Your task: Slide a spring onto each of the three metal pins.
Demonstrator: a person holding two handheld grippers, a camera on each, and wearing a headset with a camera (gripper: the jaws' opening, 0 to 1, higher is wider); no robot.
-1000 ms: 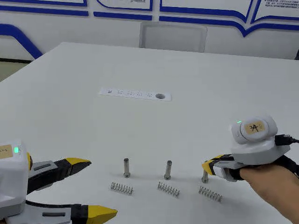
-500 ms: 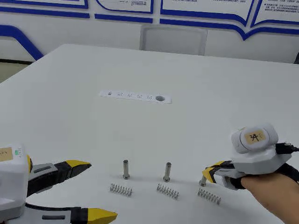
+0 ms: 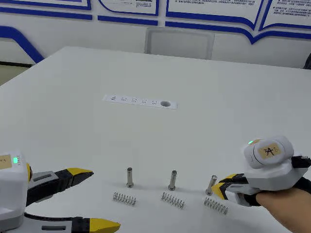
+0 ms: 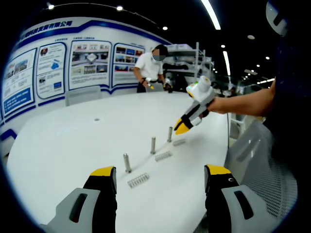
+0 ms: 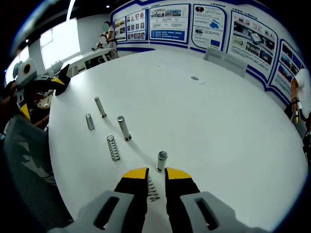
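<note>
**Now: First Spring Not Yet Picked Up**

Looks like step one, getting hold of the nearest spring (image 5: 152,189). Lying flat on the table (image 3: 146,73), right under the tips of the right gripper (image 5: 156,174), in the thin gap between its almost-shut jaws (not pinched yet, by the look of it). Standing just past those tips, the nearest pin (image 5: 161,160), still bare. Farther ahead and to the left, the other two pins (image 5: 123,127) (image 5: 99,106), bare too, with the other two springs (image 5: 112,147) (image 5: 89,121) lying beside them. Well away from all of it, the left gripper (image 4: 159,171), wide open and holding nothing.

Next, most likely: dip down, pinch the spring near one end, lift, turn it upright, then line up its hole with the pin top and let it slide down. Best done gently, to stop it rolling away.
</note>
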